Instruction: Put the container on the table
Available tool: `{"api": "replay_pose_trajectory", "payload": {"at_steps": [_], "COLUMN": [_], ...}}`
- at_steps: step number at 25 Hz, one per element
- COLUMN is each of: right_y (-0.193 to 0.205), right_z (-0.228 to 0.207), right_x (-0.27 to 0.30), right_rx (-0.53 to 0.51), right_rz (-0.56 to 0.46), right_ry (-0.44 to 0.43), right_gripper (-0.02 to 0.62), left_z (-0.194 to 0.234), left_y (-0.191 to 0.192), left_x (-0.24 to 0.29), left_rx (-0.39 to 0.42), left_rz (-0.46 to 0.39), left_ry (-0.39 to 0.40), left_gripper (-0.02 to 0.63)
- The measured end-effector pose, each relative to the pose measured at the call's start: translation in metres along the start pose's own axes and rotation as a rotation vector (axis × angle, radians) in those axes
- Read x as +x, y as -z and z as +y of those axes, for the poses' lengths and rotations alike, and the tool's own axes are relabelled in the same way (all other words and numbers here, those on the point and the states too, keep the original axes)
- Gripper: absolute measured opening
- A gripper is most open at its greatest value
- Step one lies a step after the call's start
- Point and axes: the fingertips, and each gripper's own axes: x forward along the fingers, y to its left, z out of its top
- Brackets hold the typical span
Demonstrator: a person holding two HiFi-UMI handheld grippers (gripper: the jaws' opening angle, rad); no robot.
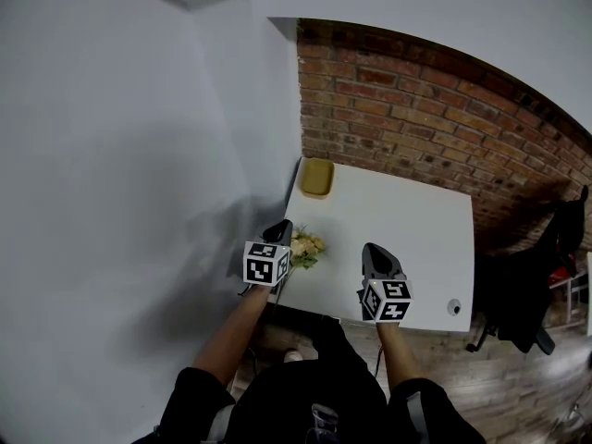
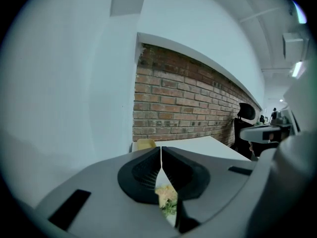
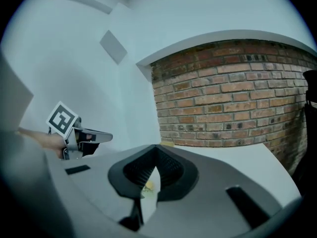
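Note:
The yellow container (image 1: 317, 178) sits on the white table (image 1: 407, 229) at its far left corner, against the brick wall. It shows as a yellow edge (image 2: 145, 144) just past the jaws in the left gripper view. My left gripper (image 1: 283, 228) hovers over the table's near left edge. Its jaws are shut tip to tip (image 2: 161, 150) with nothing held. My right gripper (image 1: 372, 250) hangs above the near middle of the table, its jaws (image 3: 157, 152) also touching at the tips and empty. Both grippers are well short of the container.
A small bunch of pale flowers (image 1: 307, 246) lies on the table beside the left gripper. A small round object (image 1: 453, 307) rests near the front right corner. A black office chair (image 1: 518, 294) stands right of the table. A white wall runs along the left.

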Motion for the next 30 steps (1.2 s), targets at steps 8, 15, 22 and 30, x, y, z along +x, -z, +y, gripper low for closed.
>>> {"api": "replay_pose_trajectory", "payload": {"at_steps": [8,15,22,30], "right_y": [-0.006,0.004,0.017,0.020], "right_z": [0.037,0.052,0.064,0.068], "right_x": [-0.048,-0.079,-0.092,-0.092], "right_rx": [-0.029,-0.041,-0.047,-0.053], "right_rz": [-0.048,-0.059,-0.049,-0.040], "right_ry": [0.025,0.054,0.051,0.045], "right_gripper": [0.023,0.023,0.023,0.023], "left_z": [-0.030,-0.043,-0.044,-0.040], "left_y": [-0.001,0.014,0.031,0.045], "left_x": [-0.058,-0.091,-0.112,-0.113], "left_rx": [0.070,0.086,0.091,0.077], "left_rz": [-0.060,-0.093,-0.082,-0.056], "left_ry": [0.069,0.088,0.081,0.070], "left_gripper": [0.020,0.020,0.021,0.021]}}
